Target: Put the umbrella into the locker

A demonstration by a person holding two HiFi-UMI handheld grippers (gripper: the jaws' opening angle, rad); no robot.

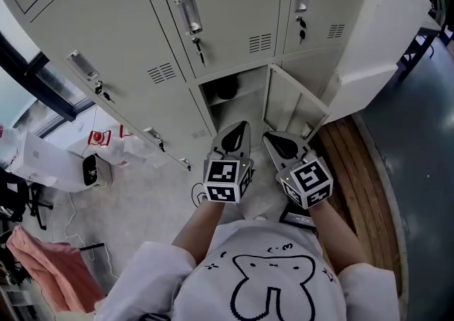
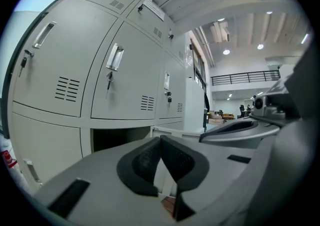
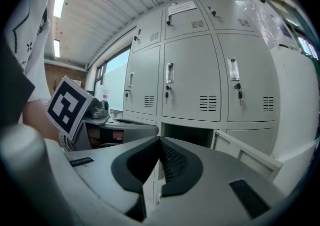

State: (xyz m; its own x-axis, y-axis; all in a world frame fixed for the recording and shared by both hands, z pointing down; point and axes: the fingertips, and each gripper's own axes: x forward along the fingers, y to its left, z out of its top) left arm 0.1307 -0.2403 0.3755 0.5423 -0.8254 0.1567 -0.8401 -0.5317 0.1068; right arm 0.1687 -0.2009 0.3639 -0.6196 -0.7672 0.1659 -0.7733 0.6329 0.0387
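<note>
1. Left claw (image 1: 240, 132) (image 2: 160, 142): my two black textured pads (image 2: 144, 162) are closed tip to tip. Nothing sits between them. The white cube with black square markers (image 1: 223, 179) rides at the rear, over my hand.

2. Right claw (image 1: 277, 144) (image 3: 160, 144): this one is also closed, pad against pad, and empty. It sits just beside the left claw, on its right. The two bodies are near each other but apart.

3. Both claws point at the open locker compartment (image 1: 245, 84) (image 2: 120, 137) (image 3: 187, 134). It is a dark rectangular bay in the lower row of the pale grey steel locker bank (image 1: 227, 1). The bay lies directly ahead of the claw tips and clear of them.

4. Umbrella (image 1: 227, 89): a dark, rounded shape lies deep inside that bay, ahead of the left claw. It appears to be the umbrella. Neither gripper view resolves it, as the interior reads black there.

5. The pale grey steel compartment door (image 1: 291, 103) (image 3: 250, 150) stands swung open, ahead and to the right of the right claw.

6. Above the bay, the closed doors carry recessed metal handles (image 1: 189, 13), with keys (image 1: 198, 49) hanging in the locks.

7. Further out, a brown wooden plank platform (image 1: 355, 164) runs to the right of the right claw. White plastic bags with red print (image 1: 106, 139) lie well to the left of the left claw, and a pink cloth (image 1: 50, 263) lies behind them.
</note>
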